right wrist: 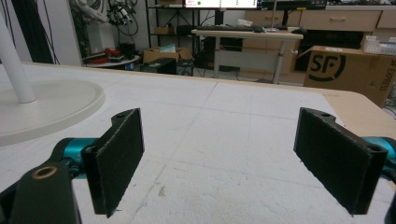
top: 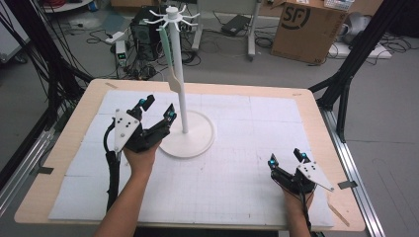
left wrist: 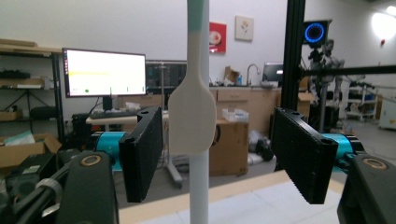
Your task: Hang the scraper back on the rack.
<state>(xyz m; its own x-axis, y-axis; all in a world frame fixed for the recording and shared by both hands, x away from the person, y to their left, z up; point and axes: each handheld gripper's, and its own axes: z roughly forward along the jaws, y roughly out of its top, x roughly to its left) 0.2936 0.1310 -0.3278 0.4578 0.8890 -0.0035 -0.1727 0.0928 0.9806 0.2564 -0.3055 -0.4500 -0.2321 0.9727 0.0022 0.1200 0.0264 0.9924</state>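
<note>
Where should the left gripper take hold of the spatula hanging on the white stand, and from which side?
Probably the flat blade of the spatula, approached from the person's side. It hangs upright in front of the stand's pole, broad face toward the left gripper, whose open jaws already flank it; closing across its side edges avoids the pole.

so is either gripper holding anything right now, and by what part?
Nothing is held. The left gripper is open, its jaws either side of the spatula hanging on the stand without touching it. The right gripper is open over the table.

spatula point(left wrist: 192, 116) handle cut off at top edge, stand pole point(left wrist: 199, 186) partly hidden behind it
</note>
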